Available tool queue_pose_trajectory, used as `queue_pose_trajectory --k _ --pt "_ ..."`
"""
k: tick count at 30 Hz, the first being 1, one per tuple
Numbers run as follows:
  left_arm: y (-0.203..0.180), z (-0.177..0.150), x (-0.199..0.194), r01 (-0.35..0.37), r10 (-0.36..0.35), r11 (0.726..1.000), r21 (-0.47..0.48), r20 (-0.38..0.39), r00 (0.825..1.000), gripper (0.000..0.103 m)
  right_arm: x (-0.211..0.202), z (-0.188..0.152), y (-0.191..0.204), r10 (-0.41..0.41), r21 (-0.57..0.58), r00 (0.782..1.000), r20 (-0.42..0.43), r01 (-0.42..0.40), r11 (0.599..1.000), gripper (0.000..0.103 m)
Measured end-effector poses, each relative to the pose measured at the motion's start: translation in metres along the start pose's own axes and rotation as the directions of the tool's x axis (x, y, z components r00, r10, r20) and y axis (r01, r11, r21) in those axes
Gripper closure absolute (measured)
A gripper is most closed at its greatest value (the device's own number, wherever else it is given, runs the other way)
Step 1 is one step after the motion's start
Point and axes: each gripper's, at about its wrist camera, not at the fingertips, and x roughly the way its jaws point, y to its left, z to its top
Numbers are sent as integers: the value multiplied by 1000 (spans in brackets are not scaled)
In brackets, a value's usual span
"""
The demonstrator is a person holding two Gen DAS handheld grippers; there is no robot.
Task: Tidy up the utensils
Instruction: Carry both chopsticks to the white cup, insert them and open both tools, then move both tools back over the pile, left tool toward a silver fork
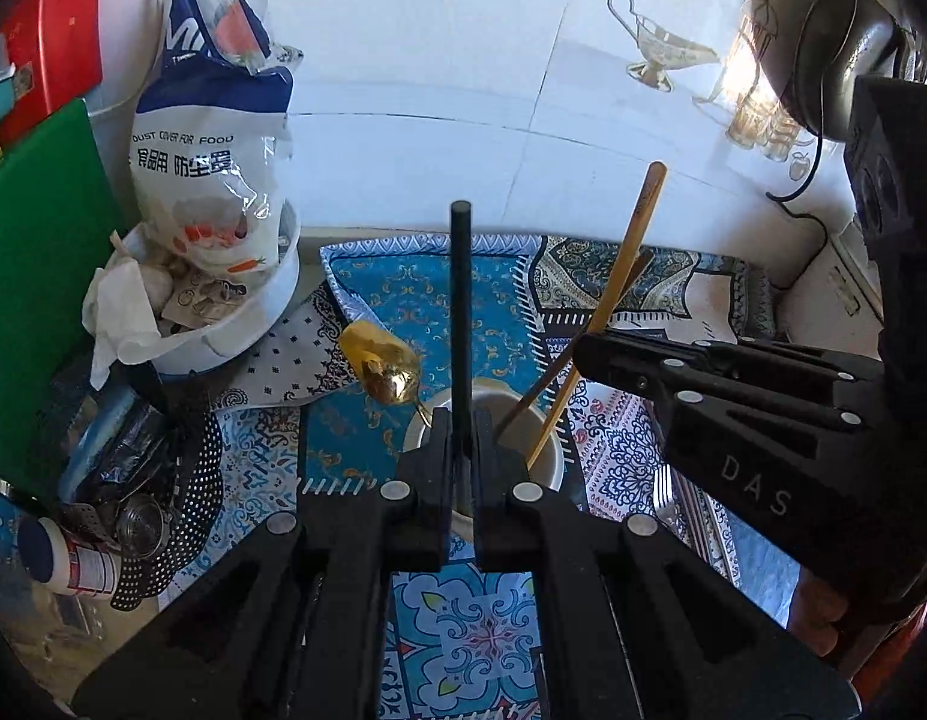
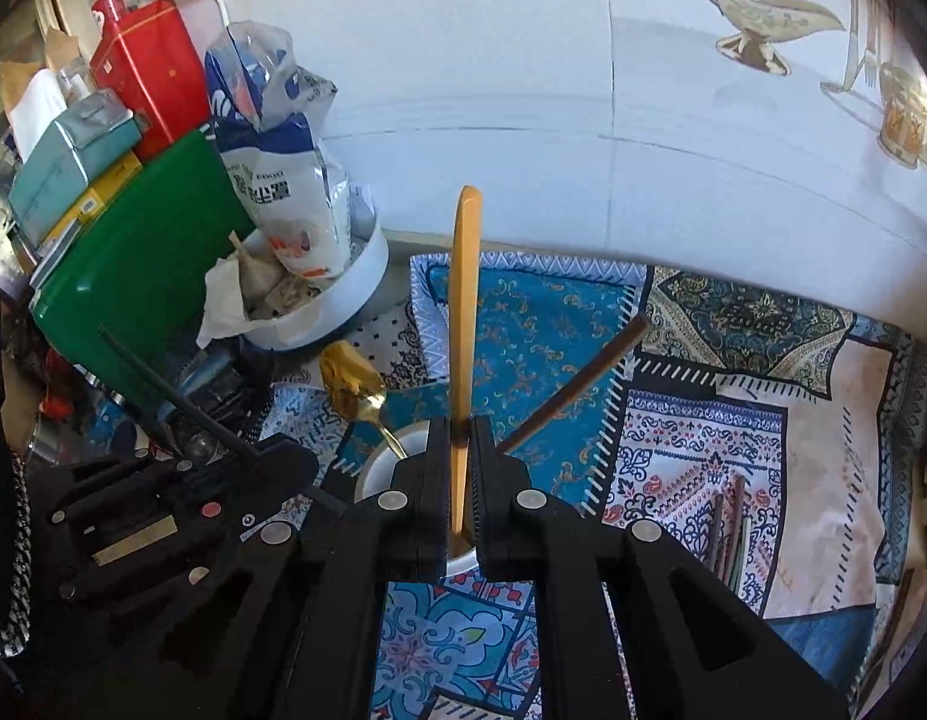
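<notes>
Black chopstick (image 1: pixel 461 300) clamped in the left tool (image 1: pixel 461 450) and bamboo chopstick (image 2: pixel 465 312) in the right tool (image 2: pixel 461 468) hang over the white cup (image 1: pixel 547 468) on the counter, awaiting release inside.

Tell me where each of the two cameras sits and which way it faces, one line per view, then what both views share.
Left wrist view: sits on the left gripper, angled down over the white cup; its own jaws clamp a black chopstick, and the right gripper shows at right.
Right wrist view: sits on the right gripper, angled down likewise; its jaws clamp a light wooden chopstick, and the left gripper shows at left.
Shared: cup, gold spoon, brown chopstick, patterned cloth, white tiled wall.
</notes>
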Motion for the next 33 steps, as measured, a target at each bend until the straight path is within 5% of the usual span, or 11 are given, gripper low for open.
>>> queue_pose_trajectory --k 12,33 --pt "-2 7 8 -6 6 1000 -20 -31 1000 99 -5 3 -3 3 -46 1000 -25 -4 999 89" --pt "-65 17 -38 9 -11 1000 23 84 996 71 -95 -16 -49 -76 -84 988 132 88 993 80"
